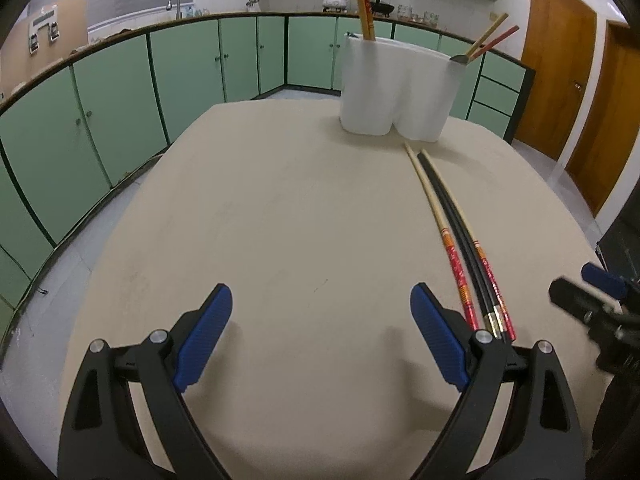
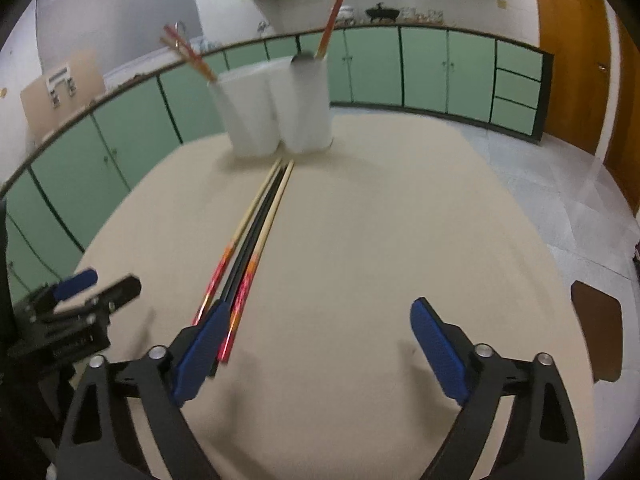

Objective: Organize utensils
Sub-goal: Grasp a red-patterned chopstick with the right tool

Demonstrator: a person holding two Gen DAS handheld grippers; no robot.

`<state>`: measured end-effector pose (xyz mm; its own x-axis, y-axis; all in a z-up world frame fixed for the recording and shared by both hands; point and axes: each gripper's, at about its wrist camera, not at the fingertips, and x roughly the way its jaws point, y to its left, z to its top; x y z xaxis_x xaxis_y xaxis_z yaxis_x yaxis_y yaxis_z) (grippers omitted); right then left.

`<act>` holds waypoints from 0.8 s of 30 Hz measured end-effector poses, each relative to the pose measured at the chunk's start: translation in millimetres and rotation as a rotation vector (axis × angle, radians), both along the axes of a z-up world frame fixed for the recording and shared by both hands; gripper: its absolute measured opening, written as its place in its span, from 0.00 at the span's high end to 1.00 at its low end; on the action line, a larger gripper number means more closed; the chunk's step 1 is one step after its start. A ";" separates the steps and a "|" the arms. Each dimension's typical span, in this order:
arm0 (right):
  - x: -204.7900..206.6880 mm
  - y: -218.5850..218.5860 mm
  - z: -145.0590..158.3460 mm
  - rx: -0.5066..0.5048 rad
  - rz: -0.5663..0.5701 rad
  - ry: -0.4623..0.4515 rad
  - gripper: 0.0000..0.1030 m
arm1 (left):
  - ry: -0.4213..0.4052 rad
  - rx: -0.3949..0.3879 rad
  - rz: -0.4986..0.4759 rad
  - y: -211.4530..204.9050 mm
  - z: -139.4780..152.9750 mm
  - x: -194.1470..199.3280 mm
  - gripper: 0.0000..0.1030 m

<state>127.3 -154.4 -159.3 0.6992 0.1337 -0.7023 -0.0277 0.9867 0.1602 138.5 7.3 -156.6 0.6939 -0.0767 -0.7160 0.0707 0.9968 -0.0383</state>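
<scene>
Lying on your table (image 1: 280, 200), three chopsticks (image 1: 452, 240) run side by side from the white holder (image 1: 400, 92) toward you. Your left gripper (image 1: 322, 334) gapes empty, the sticks just outside its right finger. Your right gripper (image 2: 316, 348) also gapes empty, its left pad (image 2: 200, 354) over their ends.

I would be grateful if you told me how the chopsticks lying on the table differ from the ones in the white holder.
The chopsticks on the table lie flat, side by side, pointing toward the white holder; the chopsticks in the holder stand tilted in its compartments. The table group includes black sticks, while the held ones look red and tan only. Both groups include sticks with red patterned ends.
</scene>
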 end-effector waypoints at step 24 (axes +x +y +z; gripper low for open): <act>-7.1 36.7 -12.6 -0.093 0.124 0.079 0.35 | 0.060 -0.047 0.045 15.2 -8.2 -0.8 0.15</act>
<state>120.2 -117.7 -171.9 0.6235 0.1474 -0.7678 -0.1412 0.9872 0.0748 137.7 22.5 -164.8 0.6537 -0.0805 -0.7525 0.0219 0.9959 -0.0874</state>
